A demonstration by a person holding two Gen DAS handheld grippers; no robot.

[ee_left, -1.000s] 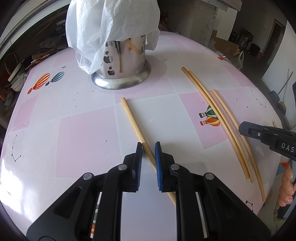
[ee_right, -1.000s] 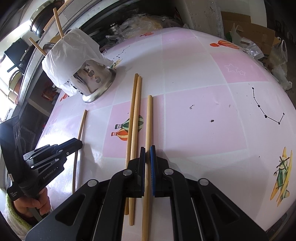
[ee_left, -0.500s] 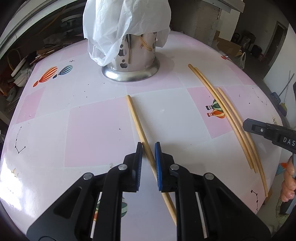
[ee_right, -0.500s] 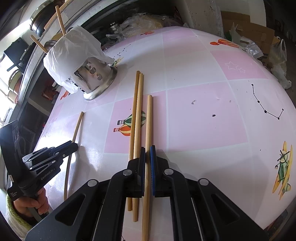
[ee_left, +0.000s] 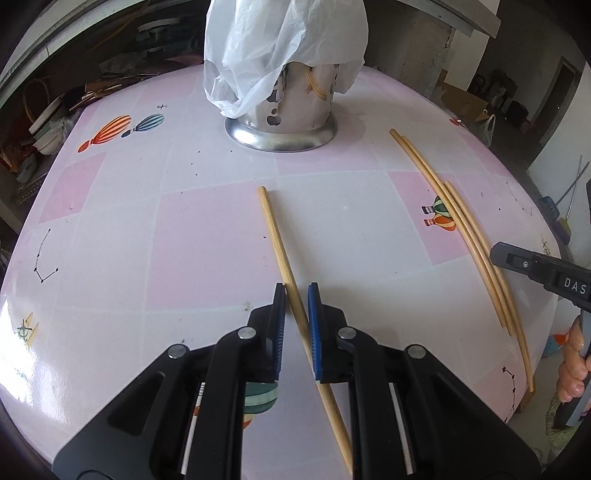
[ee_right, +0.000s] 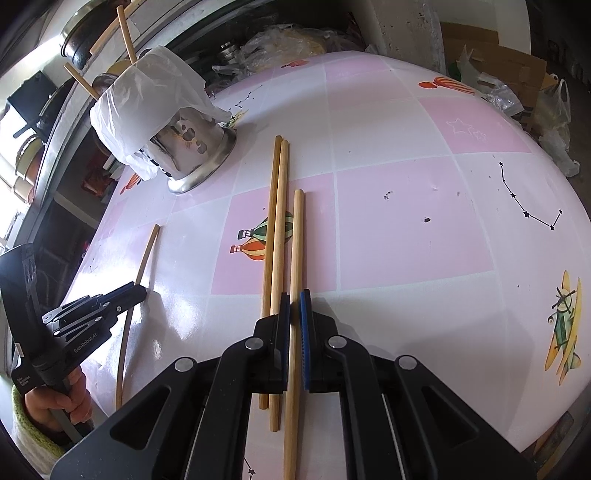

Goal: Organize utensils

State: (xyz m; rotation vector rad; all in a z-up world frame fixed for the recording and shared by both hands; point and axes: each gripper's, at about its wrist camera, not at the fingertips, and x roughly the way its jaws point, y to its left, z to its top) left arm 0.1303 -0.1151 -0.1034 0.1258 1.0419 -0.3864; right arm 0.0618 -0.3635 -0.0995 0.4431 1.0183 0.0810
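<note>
A steel utensil holder (ee_left: 291,110) (ee_right: 195,147) stands on the pink checked table (ee_left: 184,240), half wrapped in a white plastic bag (ee_left: 280,48), with chopsticks (ee_right: 125,33) poking out of it. My left gripper (ee_left: 296,291) (ee_right: 138,291) is shut on one wooden chopstick (ee_left: 275,236) (ee_right: 146,254), which crosses its pads at a slant. My right gripper (ee_right: 294,295) (ee_left: 496,254) is shut on another chopstick (ee_right: 297,240) that lies low along the table. A pair of chopsticks (ee_right: 275,240) lies just left of that one.
A hand (ee_left: 572,365) (ee_right: 55,402) grips each tool's handle at the table's edge. Cluttered shelves (ee_right: 44,155) stand behind the holder. Cardboard boxes and plastic bags (ee_right: 517,81) sit beyond the far right edge.
The left gripper has shifted sideways with its chopstick, whose near end swung left in the right wrist view. The holder sits further right in the left wrist view. The right gripper stayed still.
</note>
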